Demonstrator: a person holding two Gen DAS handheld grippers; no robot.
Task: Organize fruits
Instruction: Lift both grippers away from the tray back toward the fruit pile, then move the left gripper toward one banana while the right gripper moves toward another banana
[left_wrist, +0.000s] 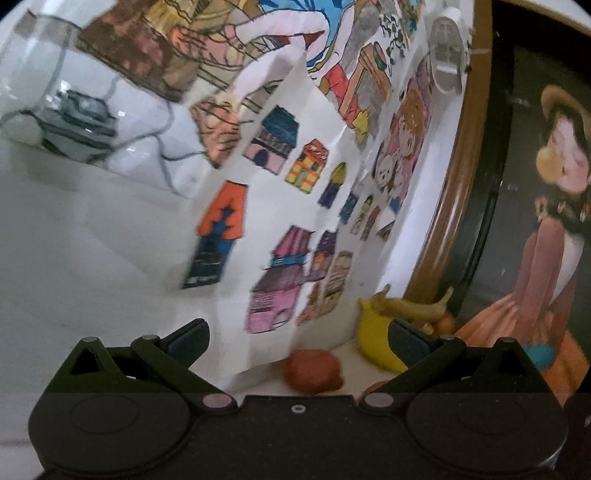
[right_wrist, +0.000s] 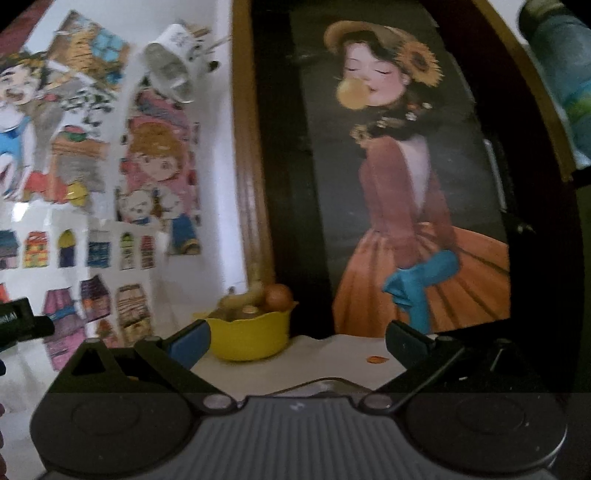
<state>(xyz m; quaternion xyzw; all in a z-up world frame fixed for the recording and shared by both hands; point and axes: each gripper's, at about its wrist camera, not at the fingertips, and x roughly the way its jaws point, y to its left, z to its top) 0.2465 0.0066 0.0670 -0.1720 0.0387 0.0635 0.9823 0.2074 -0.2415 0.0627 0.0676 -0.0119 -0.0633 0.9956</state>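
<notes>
A yellow bowl (right_wrist: 249, 338) stands on the white table by the wall and holds a banana (right_wrist: 242, 299), an orange-brown round fruit (right_wrist: 279, 297) and other pieces. In the left wrist view the yellow bowl (left_wrist: 375, 341) shows behind the right finger, with the banana (left_wrist: 410, 308) on top. A red-orange fruit (left_wrist: 314, 371) lies on the table in front of the bowl, between the left gripper's fingers. My left gripper (left_wrist: 299, 339) is open and empty. My right gripper (right_wrist: 297, 341) is open and empty, facing the bowl from a short way off.
A white wall (right_wrist: 218, 166) with paper cut-out drawings runs on the left. A framed painting of a girl (right_wrist: 406, 184) stands behind the bowl. A small orange scrap (right_wrist: 376, 359) lies on the table. The left gripper's body (right_wrist: 18, 323) shows at the right view's left edge.
</notes>
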